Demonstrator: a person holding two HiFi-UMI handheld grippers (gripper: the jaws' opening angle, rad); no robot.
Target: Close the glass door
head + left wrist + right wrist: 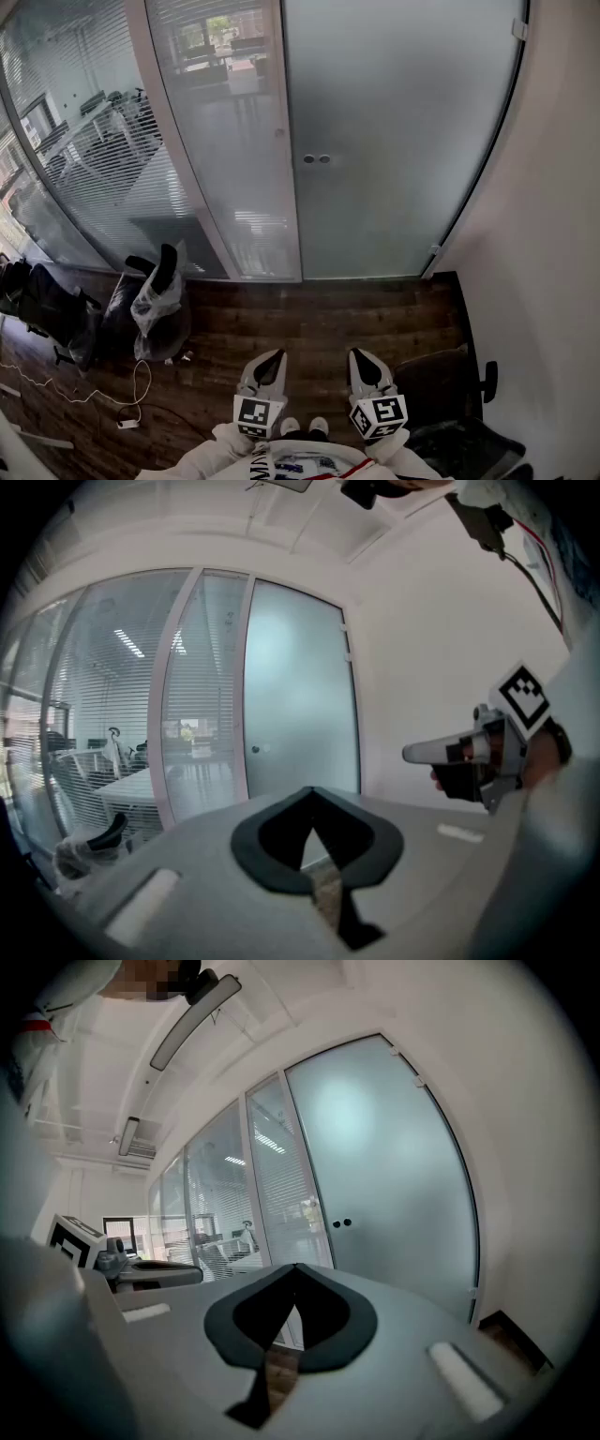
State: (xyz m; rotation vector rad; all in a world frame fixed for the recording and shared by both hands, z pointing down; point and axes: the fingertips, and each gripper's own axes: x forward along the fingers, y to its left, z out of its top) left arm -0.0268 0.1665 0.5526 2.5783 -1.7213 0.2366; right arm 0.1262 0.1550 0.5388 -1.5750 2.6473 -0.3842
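Left gripper [312, 799]: jaws clenched tip to tip, nothing in them. Right gripper [295, 1274]: same, clenched and empty. Both are held level, side by side, close to the person's body.

Glass door [403, 141] is straight ahead of both claws and well apart from them, nothing touching it. Its knob edge looks flush with the frame post and I see no gap, so my read is the task is done or nearly done. Can't confirm from here that it's latched.

Risks from here:
- If the leaf isn't seated it could drift back open. Nothing is holding it, and both claws are too far off to catch it.
- A re-push with clenched tips on frosted glass means hard points on a smooth pane, so it's likely to skid. The round knobs [316, 159], ahead and between the two claws, are a small target.
- Pushing at the knob edge puts the tips next to the post, which is a pinch point.
- Footing: the office chair [441, 384] is just right of the right claw. Bagged clutter [155, 300] and a loose cable [94, 394] lie on the floor well left of the left claw. A sidestep either way could snag.
- Wall [553, 234] is close on the right, so there's little swing room for that arm.
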